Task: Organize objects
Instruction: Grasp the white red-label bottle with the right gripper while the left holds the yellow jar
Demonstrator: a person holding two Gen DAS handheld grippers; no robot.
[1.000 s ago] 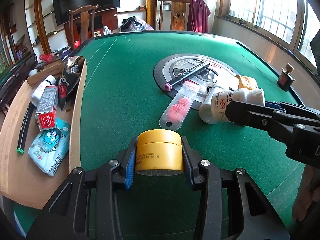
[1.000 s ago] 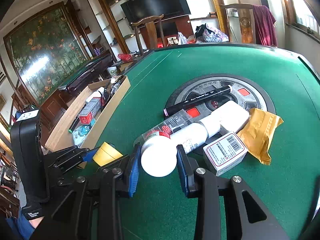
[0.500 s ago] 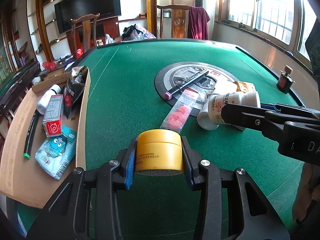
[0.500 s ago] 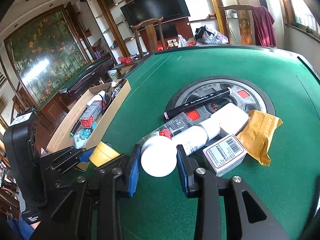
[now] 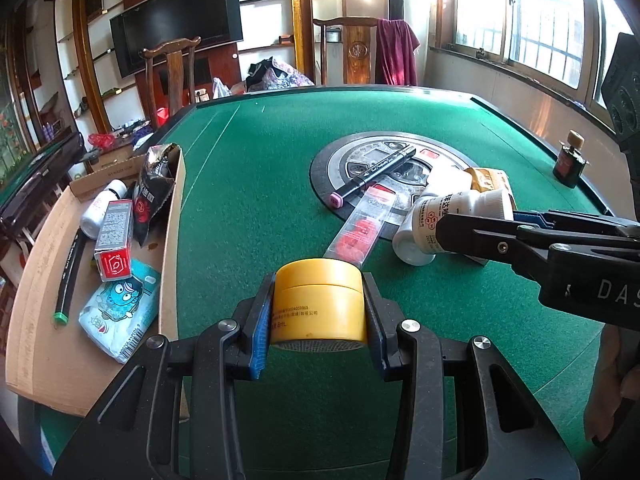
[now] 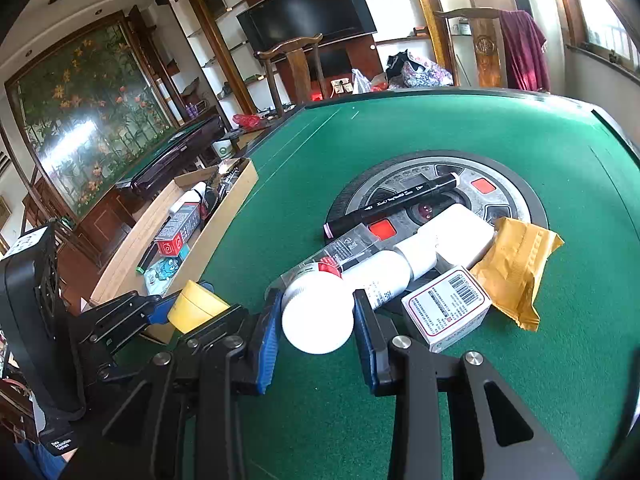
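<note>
My left gripper is shut on a yellow round jar and holds it above the green felt, right of the cardboard box. The jar also shows in the right wrist view. My right gripper is shut on a white pill bottle, lifted off the table by the pile of items; the bottle shows in the left wrist view.
The box holds a red carton, a blue pouch, a black snack bag and a white bottle. On the felt lie a black marker, a clear tube, a white box, a yellow packet. A small dark bottle stands on the right rim.
Both grippers have risen with their loads; the yellow jar and the white bottle sit higher above the felt, and the table looks farther away.
</note>
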